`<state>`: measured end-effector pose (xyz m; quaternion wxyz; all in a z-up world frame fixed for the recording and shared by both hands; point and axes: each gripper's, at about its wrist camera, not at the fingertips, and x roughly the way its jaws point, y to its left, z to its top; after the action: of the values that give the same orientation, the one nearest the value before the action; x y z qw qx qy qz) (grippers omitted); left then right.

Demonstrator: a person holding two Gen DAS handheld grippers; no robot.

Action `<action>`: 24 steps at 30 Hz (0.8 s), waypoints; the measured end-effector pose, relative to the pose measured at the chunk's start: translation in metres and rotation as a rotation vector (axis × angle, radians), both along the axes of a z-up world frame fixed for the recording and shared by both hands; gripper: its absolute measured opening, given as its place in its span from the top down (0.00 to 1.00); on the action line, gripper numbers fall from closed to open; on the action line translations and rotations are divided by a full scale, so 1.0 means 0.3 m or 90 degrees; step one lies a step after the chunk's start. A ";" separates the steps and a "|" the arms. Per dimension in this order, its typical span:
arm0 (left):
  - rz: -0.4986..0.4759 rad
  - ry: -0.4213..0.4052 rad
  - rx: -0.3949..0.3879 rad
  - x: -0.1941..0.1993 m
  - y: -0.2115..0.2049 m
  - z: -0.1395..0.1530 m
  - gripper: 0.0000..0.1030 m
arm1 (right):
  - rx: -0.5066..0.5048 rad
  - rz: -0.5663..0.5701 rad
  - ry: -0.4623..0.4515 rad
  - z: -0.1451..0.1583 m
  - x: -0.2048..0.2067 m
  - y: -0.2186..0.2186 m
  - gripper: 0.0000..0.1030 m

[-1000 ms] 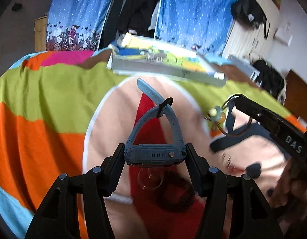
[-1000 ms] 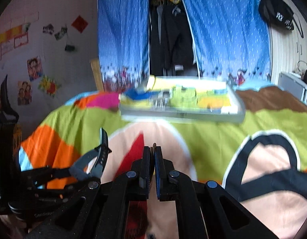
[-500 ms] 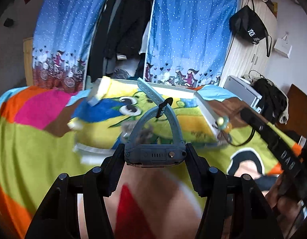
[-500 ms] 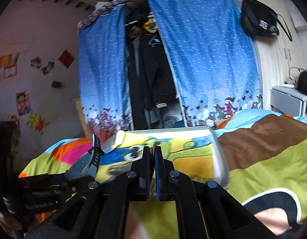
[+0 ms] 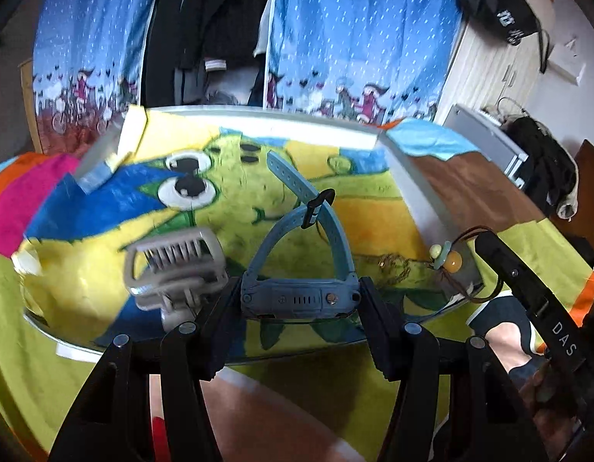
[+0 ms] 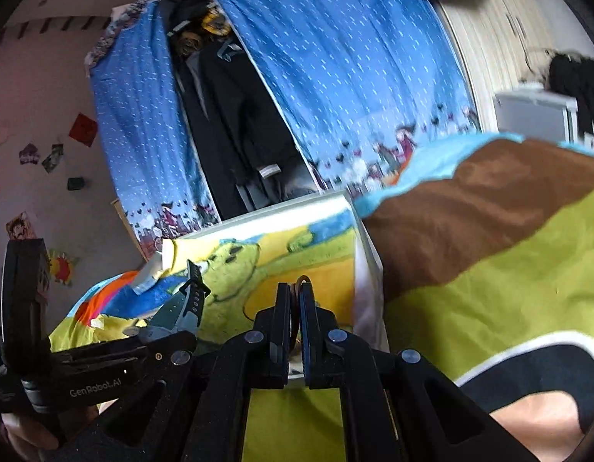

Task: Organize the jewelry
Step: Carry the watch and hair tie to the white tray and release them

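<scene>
Ahead of fingers: shallow white-rimmed tray (image 5: 323, 125) with cartoon-printed lining.
Tray contents: grey plastic claw hair clip (image 5: 173, 269), just left of left fingers.
Left gripper (image 5: 298, 298): clamped on blue-grey wristwatch (image 5: 297, 292), strap looping forward.
Right gripper (image 6: 295, 308): nearly closed, pinching brown cord necklace (image 5: 447, 260) at tray's right edge.

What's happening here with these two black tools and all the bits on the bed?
A person is tidying jewelry on a colourful bedspread, using a hand-held claw in each hand. The left claw is clamped on a blue watch, held over a shallow tray lined with a cartoon picture. The right claw is shut on a brown cord necklace with beads, dangling at the tray's right edge. A grey hair clip already sits in the tray.
</scene>
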<state>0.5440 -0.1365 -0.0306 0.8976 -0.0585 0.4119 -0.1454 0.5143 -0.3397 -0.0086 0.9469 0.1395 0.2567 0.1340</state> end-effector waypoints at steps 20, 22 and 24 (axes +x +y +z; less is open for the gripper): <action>0.129 -0.136 0.005 -0.294 0.067 0.253 0.08 | -0.063 0.004 -0.033 0.189 -0.222 -0.056 0.23; 0.132 -0.151 -0.004 -0.362 0.093 0.296 0.07 | -0.053 0.011 -0.051 0.216 -0.280 -0.058 0.16; 0.135 -0.164 -0.008 -0.423 0.113 0.332 0.04 | -0.044 0.015 -0.064 0.235 -0.340 -0.058 0.08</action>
<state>0.4170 -0.1025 0.0691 0.9529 -0.0883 0.2840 -0.0590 0.4123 -0.3572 0.0620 0.9612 0.0968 0.2152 0.1430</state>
